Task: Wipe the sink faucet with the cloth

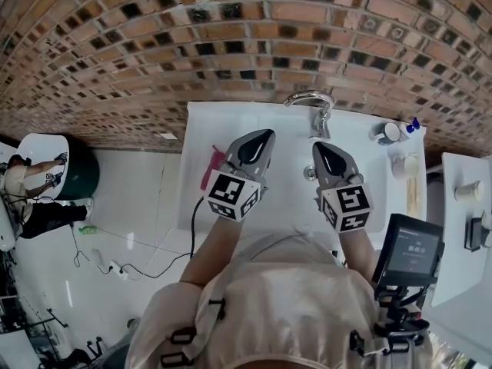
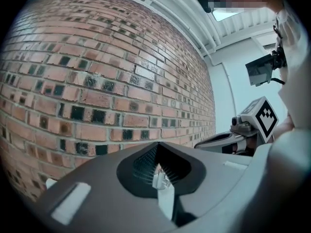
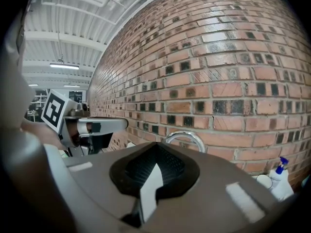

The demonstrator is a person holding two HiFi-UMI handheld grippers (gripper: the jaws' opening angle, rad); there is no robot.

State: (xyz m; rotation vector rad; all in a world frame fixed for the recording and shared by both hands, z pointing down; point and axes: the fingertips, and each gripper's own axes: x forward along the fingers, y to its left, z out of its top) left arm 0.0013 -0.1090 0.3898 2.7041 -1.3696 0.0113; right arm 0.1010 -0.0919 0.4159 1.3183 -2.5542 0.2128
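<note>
The chrome faucet (image 1: 311,102) arches over the white sink (image 1: 288,167) against the brick wall; its curve also shows in the right gripper view (image 3: 187,137). A pink cloth (image 1: 213,167) lies at the sink's left side, partly hidden behind my left gripper (image 1: 264,135). That gripper hovers over the sink's left part, shut, with nothing held. My right gripper (image 1: 318,147) hangs beside it, just in front of the faucet base, its jaws together and empty. Both point at the wall, level with each other. Neither touches the cloth or the faucet.
A blue-capped spray bottle (image 1: 413,124) and cups (image 1: 388,131) stand at the counter's right end. A device on a stand (image 1: 411,248) is at my right, beside a white table with a cup (image 1: 467,191). A round white table (image 1: 46,156) and cables (image 1: 108,264) are at the left.
</note>
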